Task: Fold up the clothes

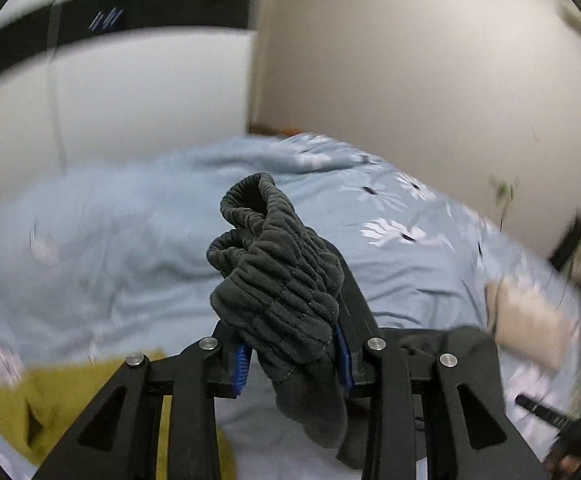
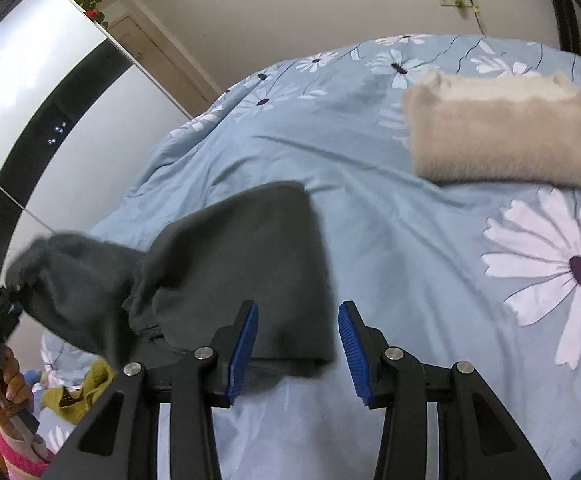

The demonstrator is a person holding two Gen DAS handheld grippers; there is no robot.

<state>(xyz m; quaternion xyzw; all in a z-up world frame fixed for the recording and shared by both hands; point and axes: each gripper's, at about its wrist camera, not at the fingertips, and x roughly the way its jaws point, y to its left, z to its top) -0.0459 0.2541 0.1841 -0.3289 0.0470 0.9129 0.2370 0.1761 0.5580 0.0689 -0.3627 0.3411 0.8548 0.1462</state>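
The bed (image 2: 430, 240), under a blue flowered cover, carries everything. A folded beige sweater (image 2: 506, 136) lies toward its far right corner, and a mustard knit (image 1: 22, 408) sits bunched at the near left edge. The dark grey garment (image 2: 242, 264) lies partly flat on the middle of the bed, its right part smooth, its left part lifted off the cover.

The left gripper (image 1: 294, 354) is pinching the ribbed cuff (image 1: 278, 264) of that garment, jaws pressed together on a thick wad of fabric that stands up between the blue pads (image 1: 241, 368). The right gripper (image 2: 298, 344) is spread, holding nothing, and hovers over the garment's near right edge.

The step looks like carrying the raised sleeve across the flat body. To do it well, the left gripper should keep its hold taut and travel low, while the right gripper presses or pins the flat panel so it does not drag. Lay the cuff down square with the far edge before letting go.
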